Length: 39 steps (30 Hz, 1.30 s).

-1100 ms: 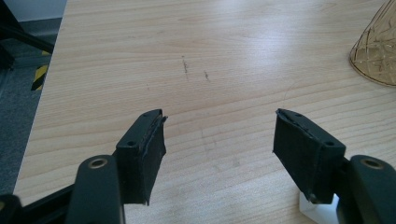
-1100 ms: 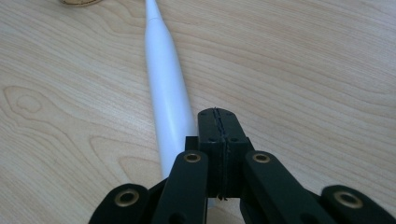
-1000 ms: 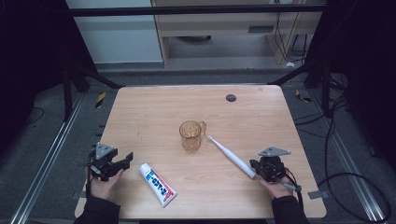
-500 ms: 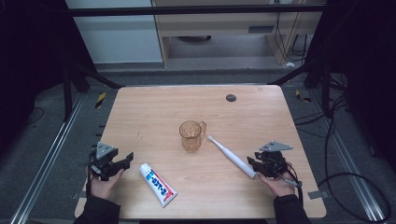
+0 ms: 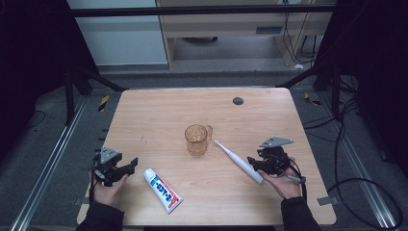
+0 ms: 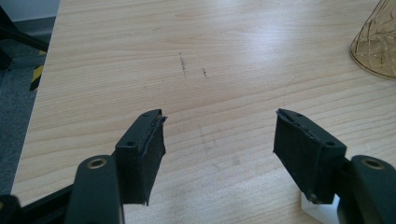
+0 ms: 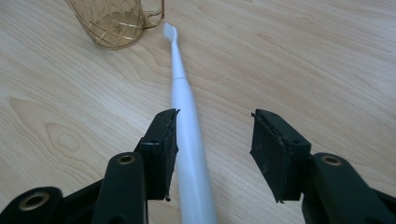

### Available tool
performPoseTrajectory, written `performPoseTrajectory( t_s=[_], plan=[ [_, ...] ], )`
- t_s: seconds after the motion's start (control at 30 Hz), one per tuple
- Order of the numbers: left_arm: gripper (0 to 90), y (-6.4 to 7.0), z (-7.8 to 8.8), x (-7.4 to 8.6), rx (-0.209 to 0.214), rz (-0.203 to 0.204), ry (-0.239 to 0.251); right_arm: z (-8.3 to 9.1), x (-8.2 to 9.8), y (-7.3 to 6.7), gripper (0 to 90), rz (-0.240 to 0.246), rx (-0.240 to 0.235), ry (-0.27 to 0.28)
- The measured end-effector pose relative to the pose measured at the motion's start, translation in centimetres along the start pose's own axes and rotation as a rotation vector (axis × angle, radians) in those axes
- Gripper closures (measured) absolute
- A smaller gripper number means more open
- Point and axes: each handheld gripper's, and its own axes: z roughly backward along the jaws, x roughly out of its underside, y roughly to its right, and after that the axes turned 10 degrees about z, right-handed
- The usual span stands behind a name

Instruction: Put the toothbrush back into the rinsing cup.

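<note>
Two black pads of the right gripper point(image 7: 212, 149) stood spread, having just been opening — pinched nothing, though the toothbrush point(image 7: 184, 116) handle ran up between them, close against the left pad. Toothbrush lay flat on the table point(image 5: 159, 115), just beside the amber cup point(image 5: 197, 139), on the cup's right-hand side. Long axis slanted from the brush head, almost at the cup's handle, back toward the person's right hand; butt end sat directly under that gripper point(image 5: 262, 163). Right hand by far the nearer. Left gripper point(image 6: 219, 140) also spread, holding nothing, well left of the cup over bare wood. White toothpaste tube point(image 5: 162, 190) lay between the left gripper and the cup, nearer the table's front edge — red and blue print on its label, too small to read.
</note>
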Motion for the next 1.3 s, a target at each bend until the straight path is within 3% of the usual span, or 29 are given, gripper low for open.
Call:
performPoseTrajectory(
  t_s=[0.33, 0.83, 1.3],
  plan=[
    [32.7, 0.0, -0.1, 0.0, 0.006, -0.003, -0.009, -1.7, -2.0, -0.3, 52.7, 0.056, -0.007, -0.027],
    [32.8, -0.1, -0.3, 0.0, 0.016, 0.0, -0.024, -3.9, -4.0, -0.3, 54.9, 0.072, -0.041, -0.107],
    [32.7, -0.1, -0.3, 0.0, 0.015, -0.003, -0.025, -5.6, -4.1, -0.3, 55.8, 0.081, -0.068, -0.193]
  ],
)
